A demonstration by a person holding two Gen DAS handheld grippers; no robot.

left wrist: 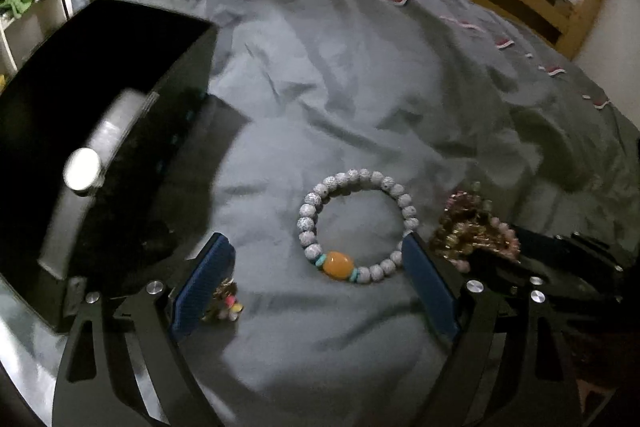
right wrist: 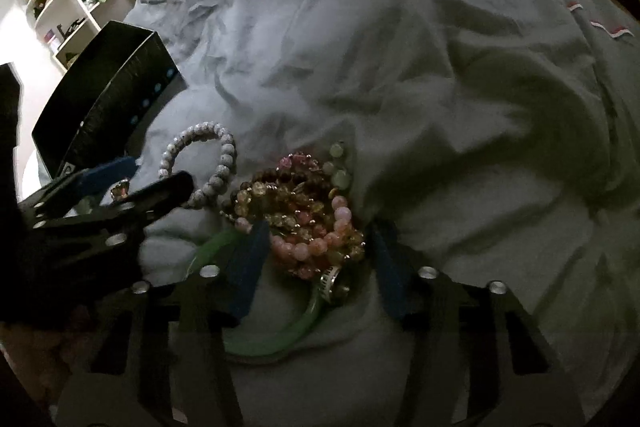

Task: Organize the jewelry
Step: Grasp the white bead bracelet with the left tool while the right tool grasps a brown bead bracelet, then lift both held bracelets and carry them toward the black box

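Our left gripper (left wrist: 316, 279), jaws apart, straddles the white bead bracelet (left wrist: 352, 223); our right gripper (right wrist: 320, 267), jaws apart, flanks the bracelet pile (right wrist: 308, 211) beside it.

Right tongs (right wrist: 316, 259) standing open over a heap of bracelets on the bed.

The blue pads of the right tongs are sitting spread, one on each side of a pile of pink and amber bead bracelets (right wrist: 308, 215) that is lying on the grey quilt (right wrist: 440, 87). A green bangle (right wrist: 276, 343) is curving out from under the pile towards the near edge of the bed, and a silvery ring-like piece (right wrist: 334, 281) is resting against it. The left tongs (right wrist: 132, 183) are reaching in from the left-hand side, their jaws apart, beside a white bead bracelet (right wrist: 208, 163) lying just left of the pile. A black box (right wrist: 100, 99) is standing open near the bed's left edge.
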